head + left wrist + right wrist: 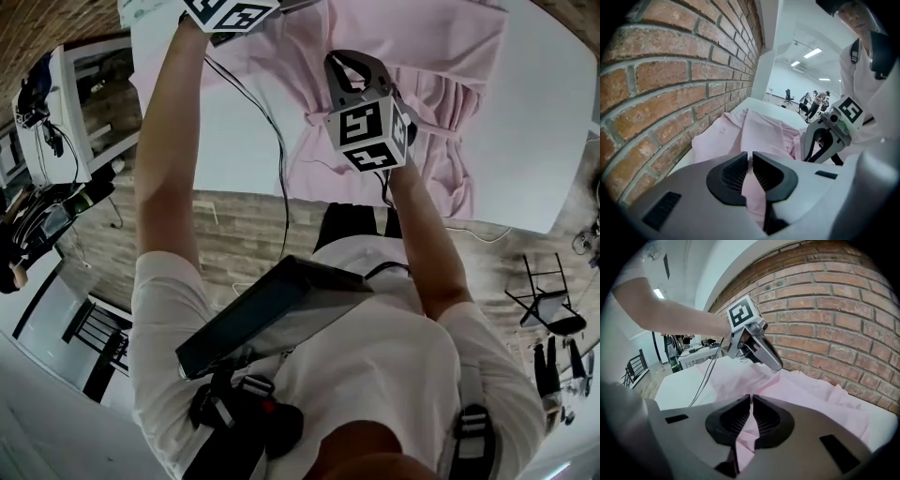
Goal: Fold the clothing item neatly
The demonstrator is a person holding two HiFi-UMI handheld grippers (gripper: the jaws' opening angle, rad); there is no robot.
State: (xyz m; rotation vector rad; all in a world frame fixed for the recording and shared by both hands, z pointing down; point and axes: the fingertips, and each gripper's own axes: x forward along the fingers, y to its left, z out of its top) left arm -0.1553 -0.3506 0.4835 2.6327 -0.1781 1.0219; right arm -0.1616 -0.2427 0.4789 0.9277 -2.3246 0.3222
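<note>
A pale pink garment (403, 84) lies rumpled on the white table (525, 131) by the brick wall. My left gripper (751, 164) is shut on a fold of the pink garment (754, 131), and the cloth hangs down between its pads. In the head view only its marker cube (230, 11) shows at the top edge. My right gripper (751, 411) is shut on another fold of the garment (820, 399). Its marker cube (370, 131) sits over the garment's near edge. Each gripper shows in the other's view, the right one (829, 136) and the left one (752, 341).
A brick wall (834, 310) runs along the table's far side. Black cables (277, 141) trail over the white tabletop to the person. A desk with gear (56, 122) stands at the left and a black folding chair (548, 300) at the right on the wooden floor.
</note>
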